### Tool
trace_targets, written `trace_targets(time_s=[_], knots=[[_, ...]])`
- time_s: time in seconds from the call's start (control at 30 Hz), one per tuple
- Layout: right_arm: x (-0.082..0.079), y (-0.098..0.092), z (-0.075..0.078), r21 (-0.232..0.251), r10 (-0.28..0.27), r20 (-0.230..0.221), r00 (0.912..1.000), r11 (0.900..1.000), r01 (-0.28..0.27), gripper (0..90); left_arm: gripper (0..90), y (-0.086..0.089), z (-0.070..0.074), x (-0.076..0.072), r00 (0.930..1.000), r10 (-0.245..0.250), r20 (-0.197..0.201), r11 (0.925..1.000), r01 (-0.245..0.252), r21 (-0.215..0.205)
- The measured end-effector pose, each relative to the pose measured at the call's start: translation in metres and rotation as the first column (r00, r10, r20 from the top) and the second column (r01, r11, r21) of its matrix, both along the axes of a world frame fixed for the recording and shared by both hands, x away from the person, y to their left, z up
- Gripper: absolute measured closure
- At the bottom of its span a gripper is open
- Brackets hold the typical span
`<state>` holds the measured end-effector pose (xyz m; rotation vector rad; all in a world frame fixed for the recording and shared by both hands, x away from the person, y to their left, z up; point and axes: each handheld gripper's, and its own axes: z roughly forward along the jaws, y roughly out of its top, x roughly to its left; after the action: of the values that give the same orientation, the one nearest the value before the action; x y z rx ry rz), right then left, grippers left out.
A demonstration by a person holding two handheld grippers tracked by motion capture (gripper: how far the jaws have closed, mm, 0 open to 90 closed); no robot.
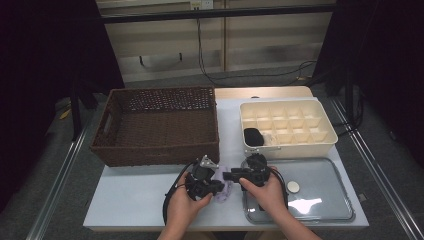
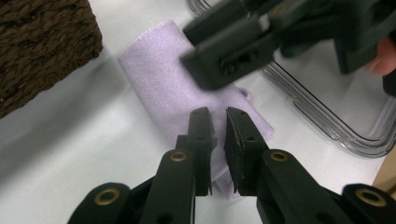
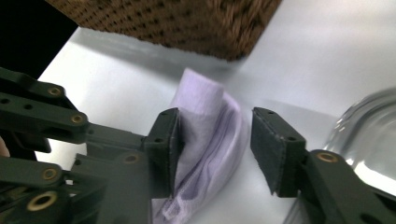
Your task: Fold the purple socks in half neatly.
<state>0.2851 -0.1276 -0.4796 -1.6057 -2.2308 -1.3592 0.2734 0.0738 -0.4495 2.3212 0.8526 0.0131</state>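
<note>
Two hand-held tools fold a lilac cloth on the table, in front of the wicker basket (image 1: 156, 125).

On the white table (image 1: 130, 200), the lilac cloth (image 2: 161, 74) lies between both tools, beside the clear lid (image 1: 320, 192). The left tool (image 2: 218, 122) pinches the cloth's near end; the right tool (image 3: 215, 140) stands spread, one pad touching the fold. Best practice, by judgement: keep the left pinch firm while the right tool re-grips squarely across the roll.
</note>
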Motion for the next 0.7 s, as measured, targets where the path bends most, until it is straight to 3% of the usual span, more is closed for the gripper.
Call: trace_targets(time_s=[0.07, 0.13, 0.2, 0.23, 0.27, 0.4, 0.5, 0.63, 0.7], knots=[[0.001, 0.002, -0.004, -0.005, -0.005, -0.023, 0.9997, 1.0, 0.004, 51.3, 79.9, 0.0, 0.0, 0.0, 1.0, -0.002, 0.003, 1.0, 0.002, 0.004], [0.003, 0.002, -0.007, 0.022, -0.017, -0.053, 0.9984, 1.0, 0.018, 51.3, 79.3, 0.001, 0.0, -0.001, 1.0, 0.002, 0.003, 1.0, -0.002, 0.001], [0.003, 0.002, -0.007, 0.022, -0.016, -0.059, 0.9982, 1.0, 0.017, 52.3, 78.4, 0.001, 0.0, -0.001, 1.0, 0.005, 0.003, 1.0, -0.005, 0.001], [0.005, 0.002, -0.007, 0.04, -0.013, -0.087, 0.9961, 0.999, 0.016, 61.7, 77.4, 0.002, -0.001, -0.001, 0.9999, 0.01, 0.009, 0.9999, -0.01, 0.001], [0.006, 0.003, -0.009, 0.057, -0.001, -0.113, 0.9936, 0.998, 0.007, 64.5, 77.2, 0.003, -0.001, 0.0, 1.0, -0.005, 0.009, 0.9999, 0.005, 0.011], [0.011, 0.003, -0.009, 0.1, 0.014, -0.168, 0.9858, 0.995, 0.003, 73.8, 71.5, 0.006, -0.001, -0.001, 0.9994, 0.022, 0.025, 0.9997, -0.022, -0.004], [0.013, -0.001, -0.006, 0.136, 0.031, -0.173, 0.9845, 0.991, -0.007, 81.5, 66.6, 0.013, 0.002, 0.001, 0.9993, 0.03, 0.023, 0.9994, -0.029, -0.016], [0.016, -0.012, 0.002, 0.156, 0.041, -0.15, 0.9879, 0.988, -0.017, 82.8, 50.7, 0.021, 0.001, 0.003, 0.9978, 0.032, 0.058, 0.9993, -0.031, -0.021], [0.018, -0.015, 0.006, 0.156, 0.049, -0.15, 0.9875, 0.988, -0.025, 83.0, 48.0, 0.022, -0.003, 0.004, 0.9974, 0.03, 0.065, 0.9993, -0.029, -0.023]])
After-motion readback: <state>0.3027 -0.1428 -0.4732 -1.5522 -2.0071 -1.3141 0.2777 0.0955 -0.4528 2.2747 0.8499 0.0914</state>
